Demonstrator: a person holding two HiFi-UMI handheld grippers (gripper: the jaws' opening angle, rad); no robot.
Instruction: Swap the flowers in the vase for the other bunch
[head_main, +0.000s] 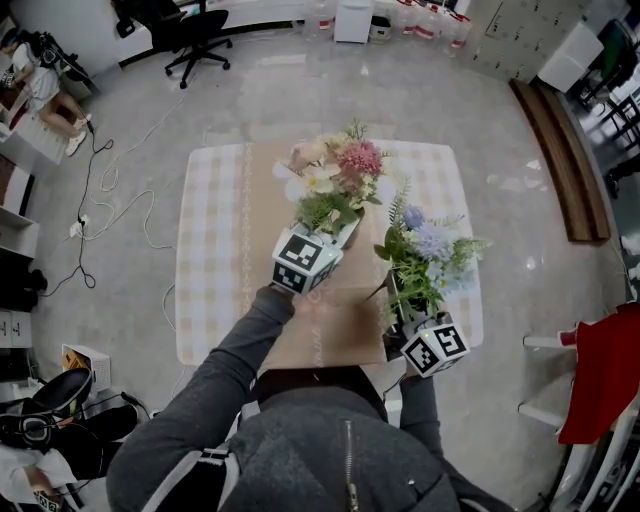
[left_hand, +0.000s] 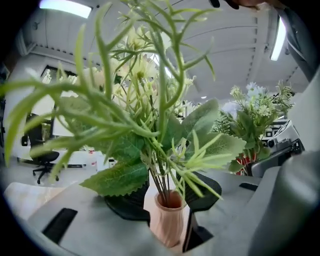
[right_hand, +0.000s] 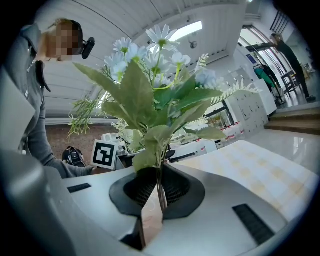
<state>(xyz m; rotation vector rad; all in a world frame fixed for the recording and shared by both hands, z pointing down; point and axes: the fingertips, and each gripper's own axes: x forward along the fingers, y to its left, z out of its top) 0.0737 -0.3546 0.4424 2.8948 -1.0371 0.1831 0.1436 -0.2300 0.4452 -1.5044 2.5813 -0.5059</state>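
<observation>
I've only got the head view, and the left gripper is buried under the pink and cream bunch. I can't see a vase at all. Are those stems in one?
Observer: Yes. The left gripper view shows the pink and cream bunch with its stems standing in a peach vase.
Operator: Is that vase clamped?
Observer: No. The left gripper has its jaws apart, with the vase between them and a dark gap on the vase's right side.
Operator: And the other side?
Observer: The right gripper is shut on the blue bunch, gripping it low down, below the leaves.
</observation>
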